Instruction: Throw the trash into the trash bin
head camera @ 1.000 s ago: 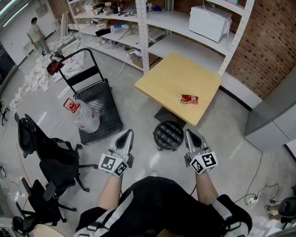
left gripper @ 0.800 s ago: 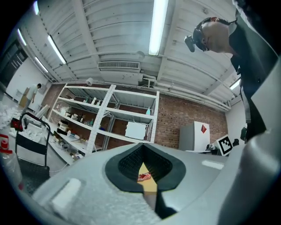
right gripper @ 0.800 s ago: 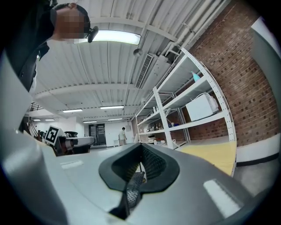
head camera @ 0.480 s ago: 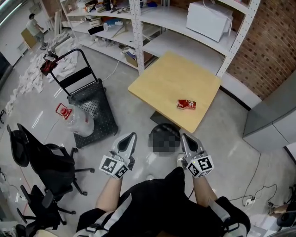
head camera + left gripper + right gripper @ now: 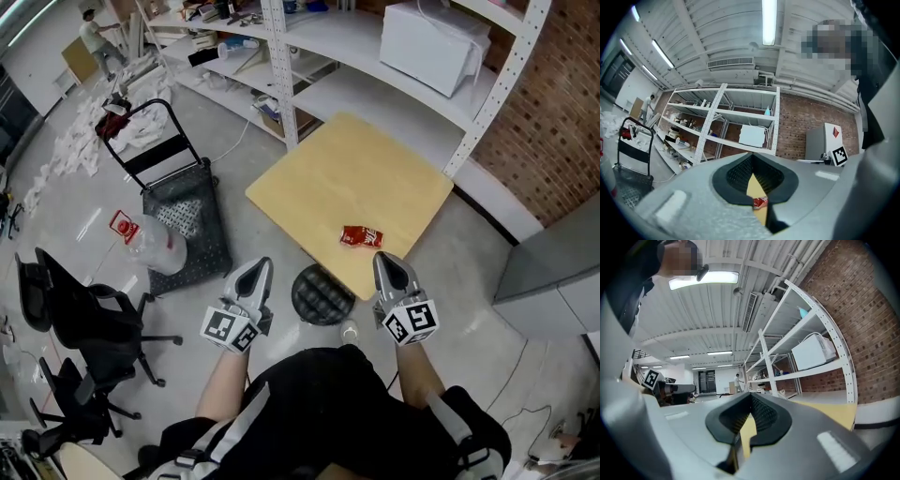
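Trash [image 5: 360,236] lies near table [image 5: 328,178] edge (left gripper [image 5: 259,270], right gripper [image 5: 384,262] both pressed together, empty).

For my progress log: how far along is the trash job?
Done: nothing. The red crumpled wrapper lies on the yellow square wooden table. In hand: nothing; left gripper and right gripper are shut and empty. Left: grasp the wrapper and bin it, probably in the black ribbed round container by the table.

Left tongs [image 5: 259,270], right tongs [image 5: 387,262]: jaws together.
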A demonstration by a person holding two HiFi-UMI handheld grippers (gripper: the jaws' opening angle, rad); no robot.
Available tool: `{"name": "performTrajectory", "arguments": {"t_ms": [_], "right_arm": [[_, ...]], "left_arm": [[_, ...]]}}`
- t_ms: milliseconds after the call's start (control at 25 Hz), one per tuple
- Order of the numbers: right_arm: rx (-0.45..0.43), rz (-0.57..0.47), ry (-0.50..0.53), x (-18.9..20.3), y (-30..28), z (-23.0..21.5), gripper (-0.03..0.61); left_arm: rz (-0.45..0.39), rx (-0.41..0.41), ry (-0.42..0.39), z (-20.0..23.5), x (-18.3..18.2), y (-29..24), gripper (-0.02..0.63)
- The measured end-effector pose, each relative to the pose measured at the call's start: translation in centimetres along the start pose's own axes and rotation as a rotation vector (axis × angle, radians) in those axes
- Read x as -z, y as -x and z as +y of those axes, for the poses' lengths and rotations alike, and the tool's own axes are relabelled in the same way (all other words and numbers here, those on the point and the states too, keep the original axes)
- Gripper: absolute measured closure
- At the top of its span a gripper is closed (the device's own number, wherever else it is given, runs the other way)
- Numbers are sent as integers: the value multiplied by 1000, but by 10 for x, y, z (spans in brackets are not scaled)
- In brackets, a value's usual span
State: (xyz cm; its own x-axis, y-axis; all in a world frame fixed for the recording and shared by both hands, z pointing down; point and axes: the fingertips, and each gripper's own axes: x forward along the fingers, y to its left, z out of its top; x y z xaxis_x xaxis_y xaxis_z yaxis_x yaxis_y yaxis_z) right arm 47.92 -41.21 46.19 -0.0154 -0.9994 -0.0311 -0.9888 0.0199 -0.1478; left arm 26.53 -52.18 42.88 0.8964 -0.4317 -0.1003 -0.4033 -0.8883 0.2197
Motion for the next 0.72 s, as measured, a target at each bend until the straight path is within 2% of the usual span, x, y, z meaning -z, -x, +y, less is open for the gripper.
{"name": "performTrajectory", "arguments": {"t_ms": [280,440,560,720], "right_arm": [[-64,-28,16,-30,-19,-84,572],[-120,6,48,-34,-22,-112,572],[-130,34,77,-32,-27,-130,572],[-158,73,73,-20,-44,-135,572]], "left_arm": [[-62,-52,-41,-27,3,-79,611],[-78,-88,-31,-38,9,-104,611],[-77,-96,-30,-39,19,-115,611],[-63,-115,-43,-37,18,-125,611]]}}
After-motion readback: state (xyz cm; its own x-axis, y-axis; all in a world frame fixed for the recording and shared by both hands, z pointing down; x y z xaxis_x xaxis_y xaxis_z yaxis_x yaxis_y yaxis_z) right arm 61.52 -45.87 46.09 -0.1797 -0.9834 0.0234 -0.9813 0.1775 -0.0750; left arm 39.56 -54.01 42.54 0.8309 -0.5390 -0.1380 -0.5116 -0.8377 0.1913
